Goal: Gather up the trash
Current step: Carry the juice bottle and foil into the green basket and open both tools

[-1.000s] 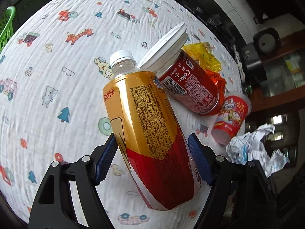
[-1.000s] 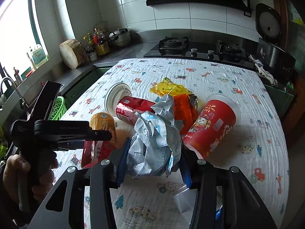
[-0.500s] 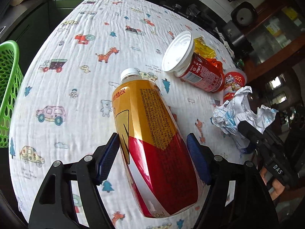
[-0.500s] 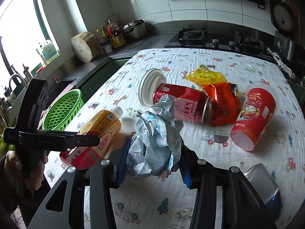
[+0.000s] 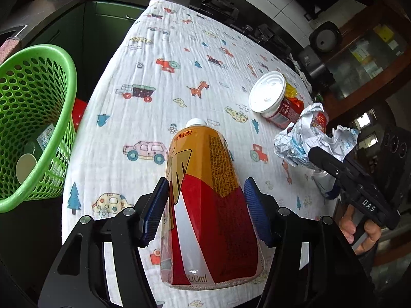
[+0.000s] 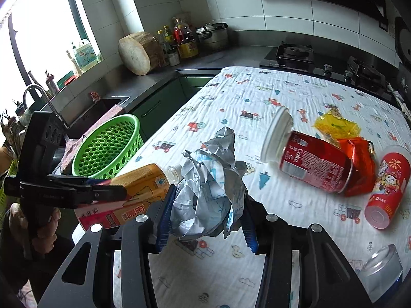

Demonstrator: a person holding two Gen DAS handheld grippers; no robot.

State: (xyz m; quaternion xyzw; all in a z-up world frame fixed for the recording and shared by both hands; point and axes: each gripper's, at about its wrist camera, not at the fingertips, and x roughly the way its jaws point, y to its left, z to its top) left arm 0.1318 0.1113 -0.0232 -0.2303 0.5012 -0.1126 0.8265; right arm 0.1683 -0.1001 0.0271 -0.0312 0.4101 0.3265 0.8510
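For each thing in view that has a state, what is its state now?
left gripper: jaws just closing, bottle between them
bottle: capped, lifted
right gripper: shut on crumpled paper
Coke can: lying on side
red cup: lying on side
green basket: upright, holds trash

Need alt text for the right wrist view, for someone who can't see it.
The right gripper clamps a crumpled paper wad above a cartoon-print tablecloth. At left, the left gripper carries an orange drink bottle near a green basket; cans and wrappers lie at right.
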